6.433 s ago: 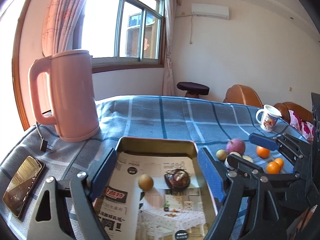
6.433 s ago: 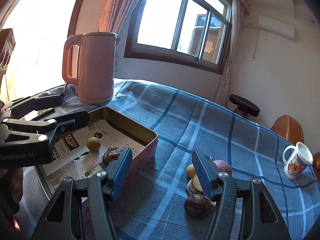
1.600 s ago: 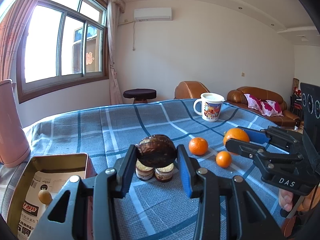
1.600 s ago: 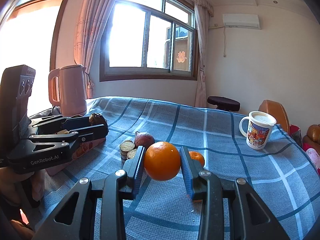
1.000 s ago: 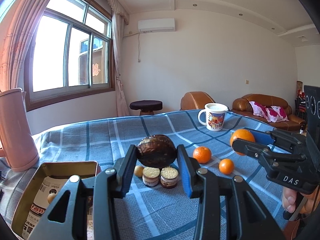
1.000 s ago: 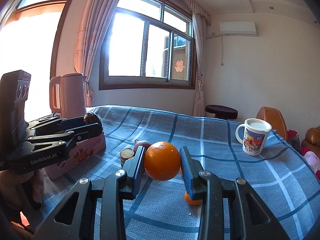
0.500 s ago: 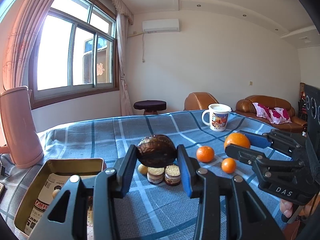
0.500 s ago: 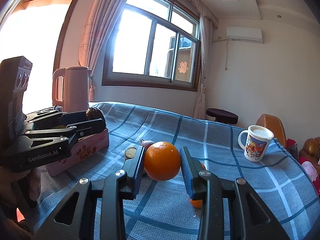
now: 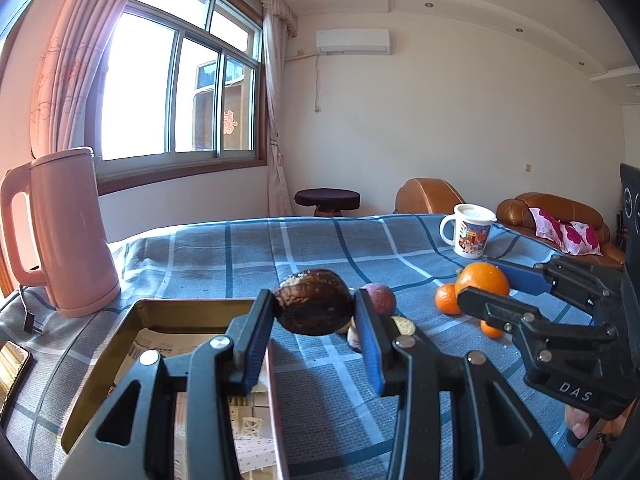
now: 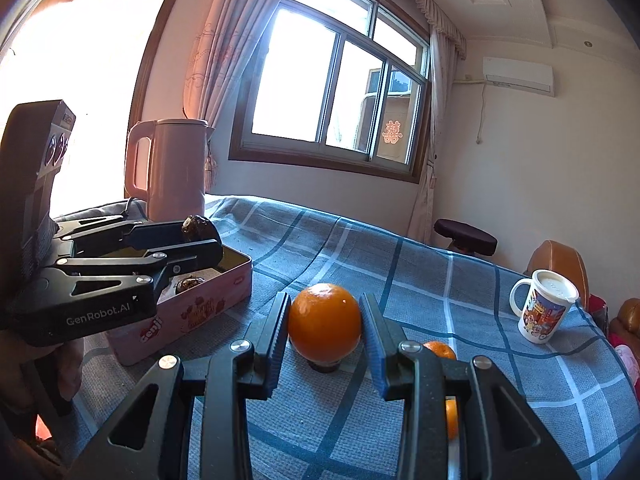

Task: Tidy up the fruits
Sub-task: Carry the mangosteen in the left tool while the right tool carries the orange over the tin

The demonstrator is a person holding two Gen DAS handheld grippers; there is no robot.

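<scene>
From the left wrist view we saw the left claw (image 9: 314,312) clamped on a dark, wrinkled fruit (image 9: 314,306), held clear above the right rim of the open tin (image 9: 192,308). Only that view showed the tin's paper-lined floor, the phone (image 9: 12,368) at the tabletop's left edge and the purple fruit (image 9: 380,298) behind the claw. The right wrist view alone showed the tin's pink printed side and another dark fruit (image 10: 190,283) lying inside. There the right claw (image 10: 325,330) gripped a large orange (image 10: 325,328) above open checked cloth (image 10: 400,280), well right of the tin. Small oranges (image 10: 439,350) lay just beyond. The mug (image 10: 544,306) stood near the far right edge. The dark fruit's long axis ran across, pad to pad.
</scene>
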